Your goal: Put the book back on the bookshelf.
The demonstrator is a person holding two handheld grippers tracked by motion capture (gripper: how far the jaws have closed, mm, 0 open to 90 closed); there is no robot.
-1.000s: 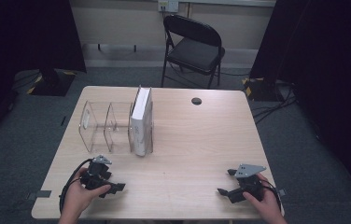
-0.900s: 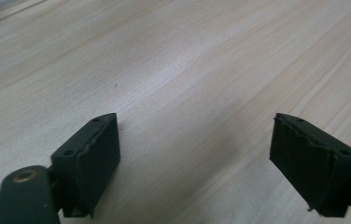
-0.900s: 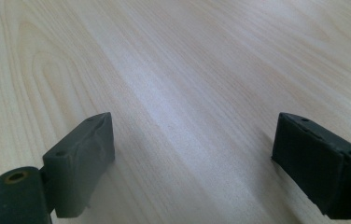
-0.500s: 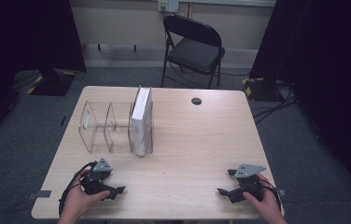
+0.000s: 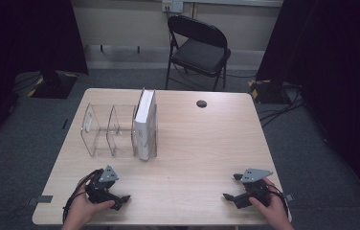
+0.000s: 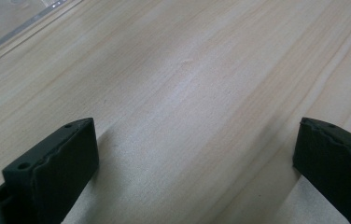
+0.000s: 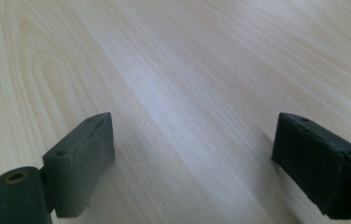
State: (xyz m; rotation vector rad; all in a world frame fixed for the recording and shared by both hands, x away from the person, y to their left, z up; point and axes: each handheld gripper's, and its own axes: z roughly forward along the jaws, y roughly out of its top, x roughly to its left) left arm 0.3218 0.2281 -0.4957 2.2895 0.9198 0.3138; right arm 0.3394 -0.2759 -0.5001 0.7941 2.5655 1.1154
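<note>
My L gripper lower left, jaws just opened wide w/ nothing between, R gripper lower right released, both near table front edge, book in rack upper left.

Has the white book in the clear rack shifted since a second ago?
No. The white book stands at the clear rack's right end, same as before.

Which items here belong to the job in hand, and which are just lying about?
In the job:
- left gripper, jaws apart, just been opening, nothing between them
- right gripper, jaws apart, nothing between them
- clear divided rack
- white book standing in the rack's right-hand slot

Lying about:
- small black disc on the table
- folding chair behind the table
</note>
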